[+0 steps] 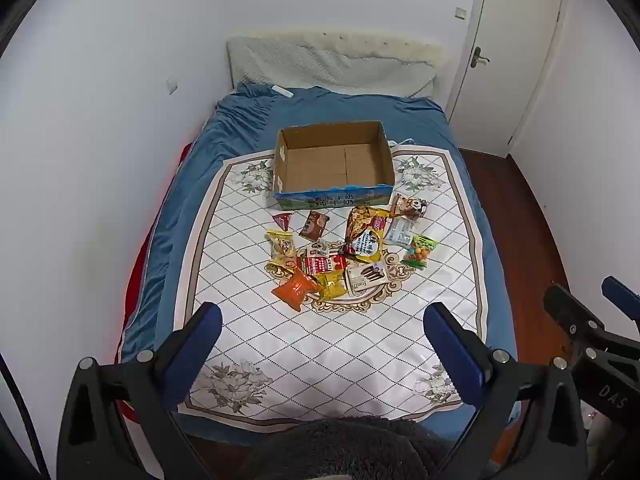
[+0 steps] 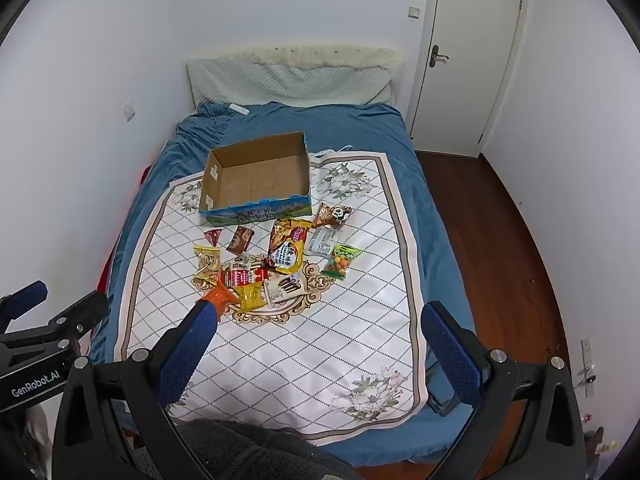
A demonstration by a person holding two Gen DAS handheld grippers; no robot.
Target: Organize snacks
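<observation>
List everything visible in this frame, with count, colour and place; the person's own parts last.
cardboard box: one, brown inside, blue printed front, empty, far end of the mat
snack packets: about a dozen, yellow, orange, red, brown, green, heaped in front of the box
mat: one, white with diamond lines and flower corners, on the bed
bed cover: one, blue
pillow: one, pale, at the headboard
door: one, white, shut, right of the bed
floor: dark wood
left gripper: blue pads, open, empty
right gripper: blue pads, open, empty
</observation>
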